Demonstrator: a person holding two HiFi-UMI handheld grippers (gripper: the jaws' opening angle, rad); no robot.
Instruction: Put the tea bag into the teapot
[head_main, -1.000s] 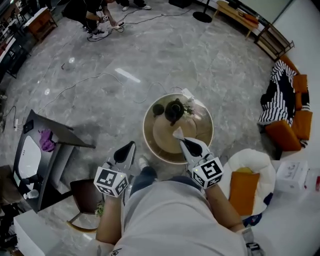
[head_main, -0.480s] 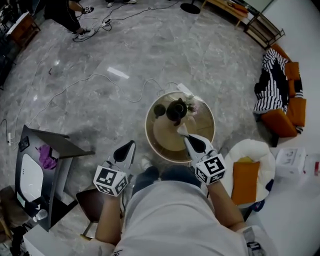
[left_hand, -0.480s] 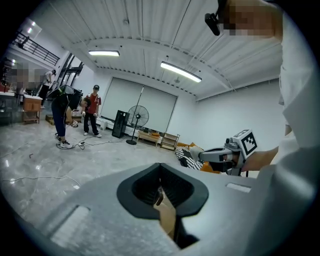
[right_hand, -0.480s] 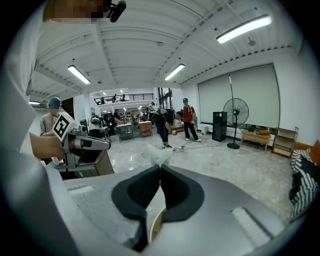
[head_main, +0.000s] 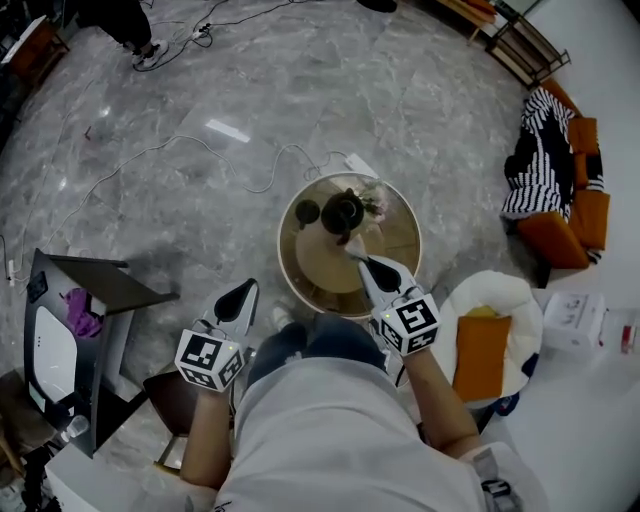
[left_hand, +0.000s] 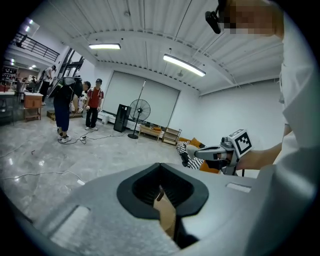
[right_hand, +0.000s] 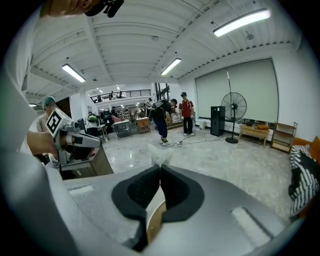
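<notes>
Grey marble floor (head_main: 200, 110) fills the room, with loose cables trailing across it. A low round surface (head_main: 287, 262) stands just ahead of the person's knees.

The right claw (head_main: 357, 260) reaches in over the near part of that surface. Its jaws are pressed together on a small white tea bag (head_main: 346, 242), pinched at the very tips. In the right gripper view the pale, crumpled bag (right_hand: 160, 155) sticks up from the seam where the jaws meet.

A dark teapot (head_main: 343, 212) stands just beyond this claw's tip, and the bag hangs at its near edge. Whether bag and pot touch cannot be made out. A smaller dark round item (head_main: 307, 212) sits just left of the teapot; lid or cup, I cannot tell. A pale bunch of flowers (head_main: 373, 205) lies close on the teapot's right.

The left claw (head_main: 243, 295) is held off the surface, well to the left of the right claw and over the floor beside the person's leg. Its jaws are fully closed with nothing between them, as the left gripper view shows.

Right of the right claw, an orange cushion (head_main: 481, 352) rests on a white round seat (head_main: 470, 295). Far left of the left claw stands a dark folding stand (head_main: 95, 285).
</notes>
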